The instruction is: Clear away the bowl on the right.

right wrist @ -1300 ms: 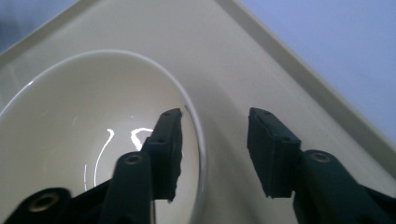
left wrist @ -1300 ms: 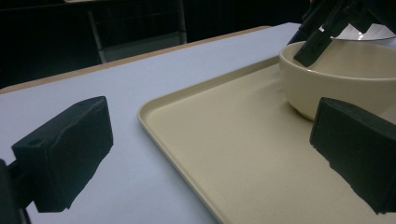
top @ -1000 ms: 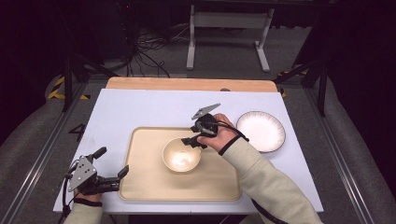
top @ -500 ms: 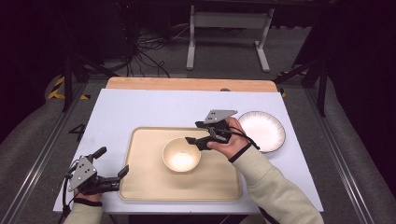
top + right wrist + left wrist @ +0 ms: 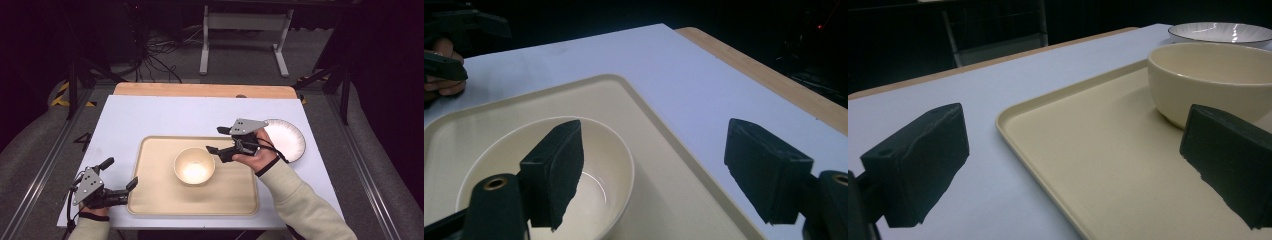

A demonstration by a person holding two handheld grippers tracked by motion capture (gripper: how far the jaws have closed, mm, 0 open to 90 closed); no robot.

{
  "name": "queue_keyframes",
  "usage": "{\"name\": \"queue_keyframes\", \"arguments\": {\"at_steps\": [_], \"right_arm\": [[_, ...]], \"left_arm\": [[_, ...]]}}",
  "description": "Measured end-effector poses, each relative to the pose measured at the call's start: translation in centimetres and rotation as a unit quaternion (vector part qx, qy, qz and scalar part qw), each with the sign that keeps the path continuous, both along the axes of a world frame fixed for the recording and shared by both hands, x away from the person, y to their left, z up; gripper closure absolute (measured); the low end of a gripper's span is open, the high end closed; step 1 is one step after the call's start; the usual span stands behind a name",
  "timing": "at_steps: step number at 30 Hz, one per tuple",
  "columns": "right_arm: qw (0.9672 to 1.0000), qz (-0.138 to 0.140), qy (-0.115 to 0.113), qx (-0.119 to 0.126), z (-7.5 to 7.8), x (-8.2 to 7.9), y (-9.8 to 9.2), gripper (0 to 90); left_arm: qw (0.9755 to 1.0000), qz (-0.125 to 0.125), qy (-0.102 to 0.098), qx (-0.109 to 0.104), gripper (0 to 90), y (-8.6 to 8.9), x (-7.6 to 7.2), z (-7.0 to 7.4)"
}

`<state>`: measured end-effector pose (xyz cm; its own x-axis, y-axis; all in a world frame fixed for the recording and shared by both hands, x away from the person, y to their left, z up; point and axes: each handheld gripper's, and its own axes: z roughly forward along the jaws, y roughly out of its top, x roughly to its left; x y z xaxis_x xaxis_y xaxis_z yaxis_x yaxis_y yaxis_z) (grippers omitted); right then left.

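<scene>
High view showed the cream bowl (image 5: 194, 166) standing on the beige tray (image 5: 150, 195) near frame centre, just left of the right gripper (image 5: 216, 140), whose jaws had just been opening (nothing between them); the left gripper (image 5: 123, 173) rested released at the tray's lower-left edge.

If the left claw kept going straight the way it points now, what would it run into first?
Probably the tray: its near rim lies between the left claw jaws, which stand open. Beyond it sits the cream bowl, though depth is hard to judge.
</scene>
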<state>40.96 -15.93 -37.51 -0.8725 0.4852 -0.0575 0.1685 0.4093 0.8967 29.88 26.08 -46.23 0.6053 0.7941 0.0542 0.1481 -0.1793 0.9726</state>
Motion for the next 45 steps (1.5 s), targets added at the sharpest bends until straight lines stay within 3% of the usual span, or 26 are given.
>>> {"name": "queue_keyframes", "arguments": {"at_steps": [17, 22, 30, 34, 40, 45], "right_arm": [[0.9992, -0.018, -0.026, 0.024, 0.4, -1.6, -5.0, 21.7], [0.9981, -0.03, -0.048, 0.025, 0.0, -2.0, -6.4, 20.7], [0.9948, -0.044, -0.067, 0.062, -1.3, -2.9, -8.4, 22.5], [0.9918, -0.05, -0.089, 0.078, -1.8, -3.6, -9.0, 22.5], [0.9868, -0.06, -0.118, 0.093, -2.3, -4.5, -9.7, 22.4], [0.9859, -0.068, -0.119, 0.095, -3.3, -5.2, -10.4, 22.4]], "left_arm": [[1.0, 0.0, -0.001, 0.002, 0.2, 0.0, 0.0, 0.0], [1.0, 0.0, 0.0, 0.002, 0.2, -0.1, 0.0, 0.0], [1.0, 0.0, 0.0, 0.001, 0.2, -0.1, 0.0, 0.0], [1.0, -0.001, -0.001, 0.0, 0.2, -0.1, 0.1, 0.0], [1.0, -0.002, 0.0, -0.001, 0.2, -0.1, 0.0, 0.0], [1.0, -0.002, 0.0, -0.001, 0.2, -0.1, 0.0, 0.0]]}}
